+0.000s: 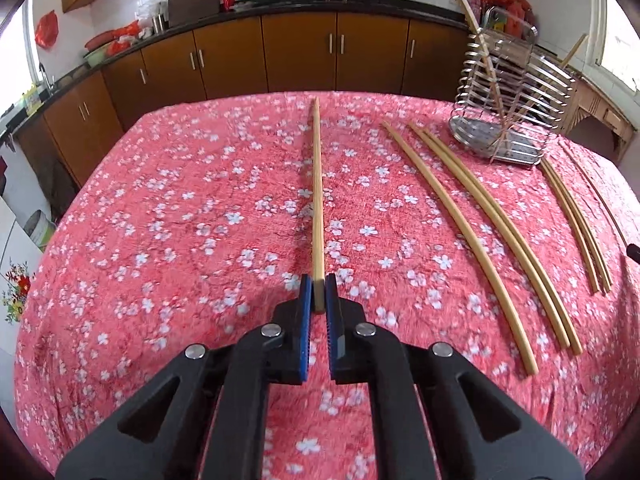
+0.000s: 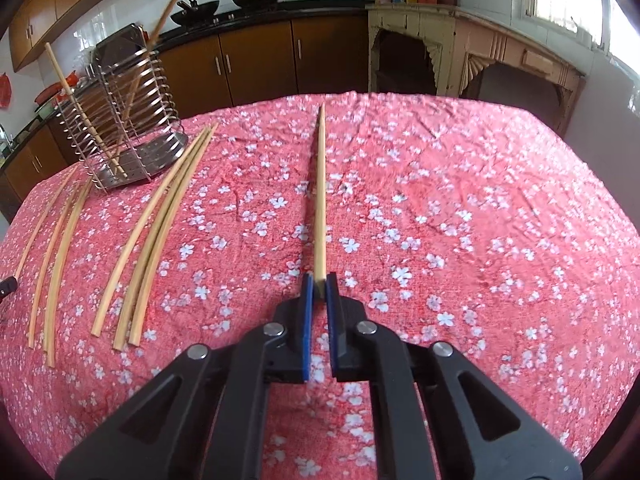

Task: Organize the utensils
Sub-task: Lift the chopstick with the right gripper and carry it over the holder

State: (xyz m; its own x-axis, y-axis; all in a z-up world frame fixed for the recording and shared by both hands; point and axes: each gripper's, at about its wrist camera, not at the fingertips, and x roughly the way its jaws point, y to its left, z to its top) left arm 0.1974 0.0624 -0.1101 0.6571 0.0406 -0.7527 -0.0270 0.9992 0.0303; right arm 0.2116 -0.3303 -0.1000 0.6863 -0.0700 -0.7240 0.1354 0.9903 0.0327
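Observation:
My left gripper [image 1: 319,286] is shut on the near end of a wooden chopstick [image 1: 317,192] that points straight ahead over the table. My right gripper [image 2: 319,283] is shut on the near end of another chopstick [image 2: 320,200], also pointing ahead. A metal wire utensil rack [image 1: 508,104] stands at the far right in the left wrist view and far left in the right wrist view [image 2: 120,120], with two chopsticks leaning in it. Several loose chopsticks [image 1: 480,216] lie on the cloth in front of the rack; they also show in the right wrist view [image 2: 156,232].
The table is covered by a pink floral cloth [image 1: 180,240]. Brown kitchen cabinets [image 1: 300,52] and a counter with woks run behind it. A pale old cabinet [image 2: 460,52] stands beyond the table's right side.

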